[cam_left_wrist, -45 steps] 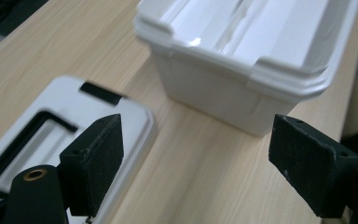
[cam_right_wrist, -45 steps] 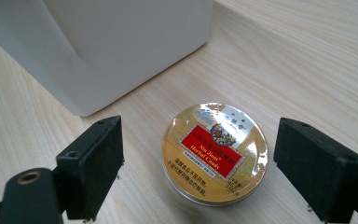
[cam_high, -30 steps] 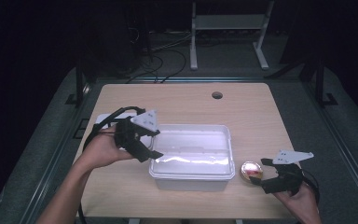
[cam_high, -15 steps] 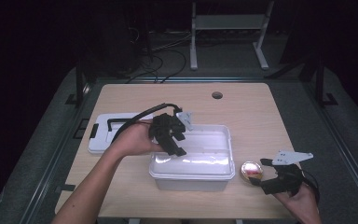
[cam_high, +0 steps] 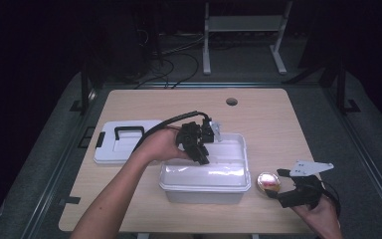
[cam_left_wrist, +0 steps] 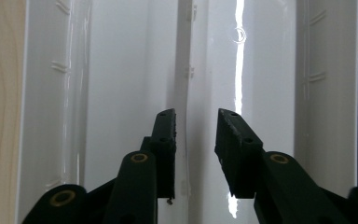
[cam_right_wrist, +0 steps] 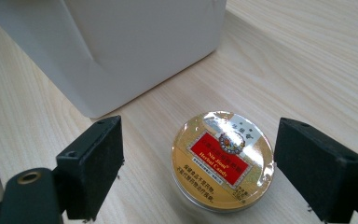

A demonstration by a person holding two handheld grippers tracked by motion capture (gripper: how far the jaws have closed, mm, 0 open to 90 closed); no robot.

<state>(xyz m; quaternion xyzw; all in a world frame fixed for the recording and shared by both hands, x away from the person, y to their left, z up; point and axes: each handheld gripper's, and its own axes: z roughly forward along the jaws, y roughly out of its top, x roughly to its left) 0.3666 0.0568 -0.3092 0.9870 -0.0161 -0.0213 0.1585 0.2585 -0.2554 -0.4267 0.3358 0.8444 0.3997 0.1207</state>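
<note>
A white plastic bin [cam_high: 206, 191] stands open at the table's middle. My left gripper [cam_high: 201, 155] hangs over the bin's left part and points down into it. In the left gripper view its jaws [cam_left_wrist: 196, 116] stand a little apart above the bin's white floor [cam_left_wrist: 121, 70], with nothing between them. A round gold tin with a red label [cam_high: 268, 181] lies on the table just right of the bin. My right gripper [cam_high: 282, 187] sits low behind it, open wide. In the right gripper view the tin [cam_right_wrist: 223, 161] lies between the two spread jaws [cam_right_wrist: 200, 123], untouched.
The bin's white lid with a black handle [cam_high: 124, 142] lies flat on the table to the left of the bin. The bin's corner [cam_right_wrist: 121, 51] rises close in front of the tin. A round hole [cam_high: 232, 101] marks the far side of the wooden table.
My left gripper has swung right from near the bin's left edge to over its inside, tipping downward. The right gripper and the tin have not moved.
</note>
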